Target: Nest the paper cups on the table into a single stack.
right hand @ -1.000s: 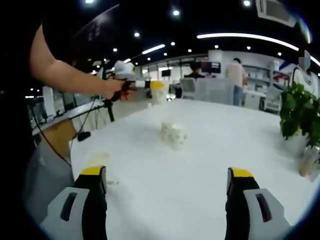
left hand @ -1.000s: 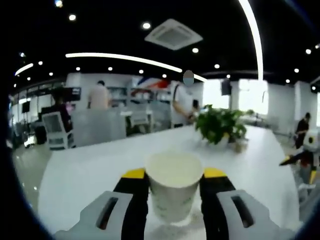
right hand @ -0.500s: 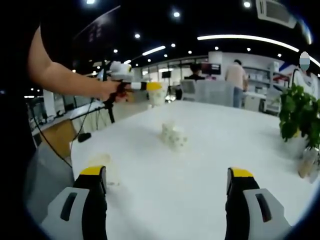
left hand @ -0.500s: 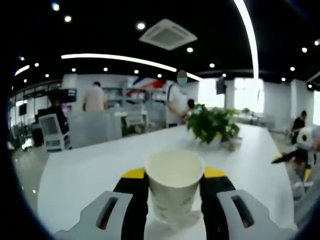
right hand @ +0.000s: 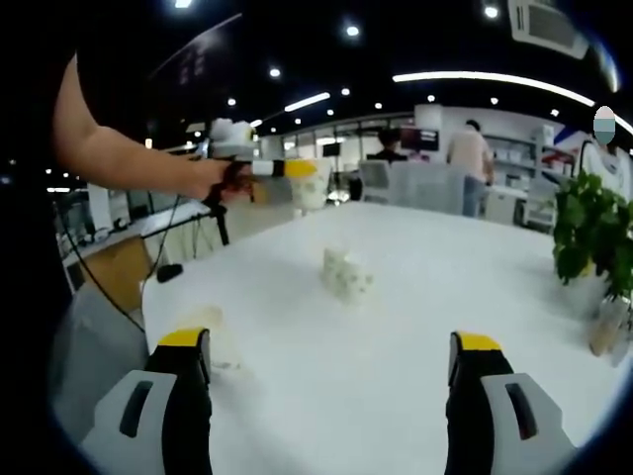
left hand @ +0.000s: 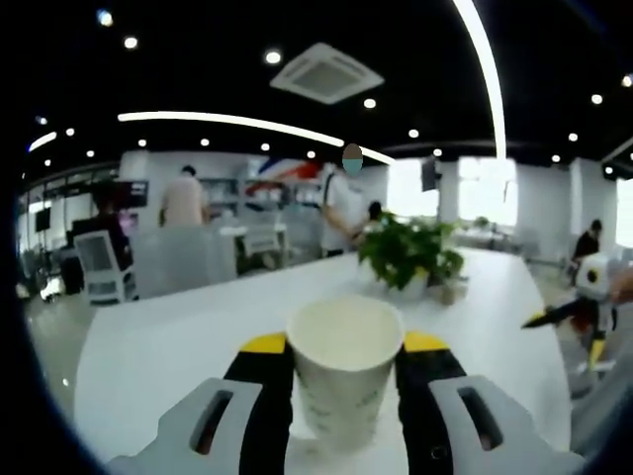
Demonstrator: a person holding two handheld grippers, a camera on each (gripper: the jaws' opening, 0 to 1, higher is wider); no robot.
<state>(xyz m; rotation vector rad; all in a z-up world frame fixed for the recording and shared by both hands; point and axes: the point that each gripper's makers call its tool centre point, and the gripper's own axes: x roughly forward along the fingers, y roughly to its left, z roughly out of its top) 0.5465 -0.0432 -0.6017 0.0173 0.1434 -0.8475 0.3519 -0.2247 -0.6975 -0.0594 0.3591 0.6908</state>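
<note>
Paper cup (left hand: 344, 374) number one is clamped upright in your left gripper (left hand: 344, 396) up off the table (right hand: 445, 297), right gripper (right hand: 331, 396) hangs open and empty, and the other cups (right hand: 344, 274) sit mid-table unstacked, so you've barely started.

Paper cup (left hand: 342, 381) base hidden between left gripper (left hand: 343, 368) jaws, table cups (right hand: 345, 275) too blurred to count
</note>
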